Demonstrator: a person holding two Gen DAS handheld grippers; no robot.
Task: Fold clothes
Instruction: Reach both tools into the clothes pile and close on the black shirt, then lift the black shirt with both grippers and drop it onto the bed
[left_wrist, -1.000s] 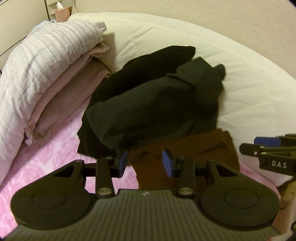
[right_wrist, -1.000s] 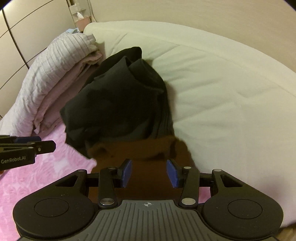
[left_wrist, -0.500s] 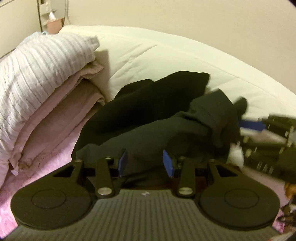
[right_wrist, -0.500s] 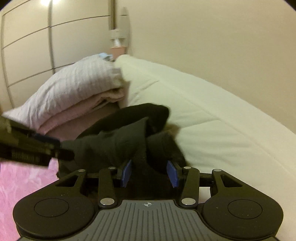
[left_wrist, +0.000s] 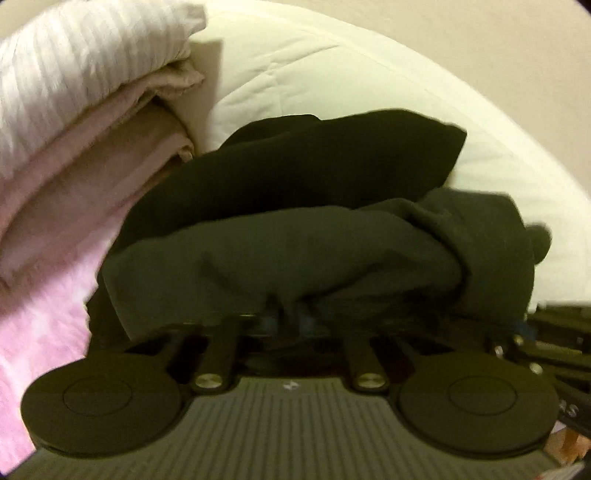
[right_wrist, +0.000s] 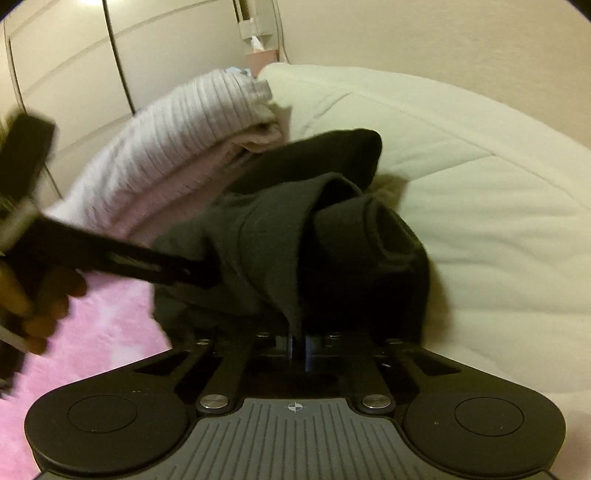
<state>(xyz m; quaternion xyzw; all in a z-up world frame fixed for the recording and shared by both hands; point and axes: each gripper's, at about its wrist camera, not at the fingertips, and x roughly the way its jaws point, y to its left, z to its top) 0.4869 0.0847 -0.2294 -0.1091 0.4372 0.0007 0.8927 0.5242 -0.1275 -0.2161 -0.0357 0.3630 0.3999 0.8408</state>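
Both grippers closed on the dark garment, fingertips hidden.

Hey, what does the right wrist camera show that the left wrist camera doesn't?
Only the right wrist view shows the wardrobe doors, the tissue box behind the bedding, and the person's hand holding the left gripper.

Only the left wrist view shows the left gripper's own pads pinched on the grey garment, with the right gripper at its edge.

Both show the black garment, the grey garment, the folded blankets, the white duvet and the pink sheet. The right gripper is shut on grey cloth too.
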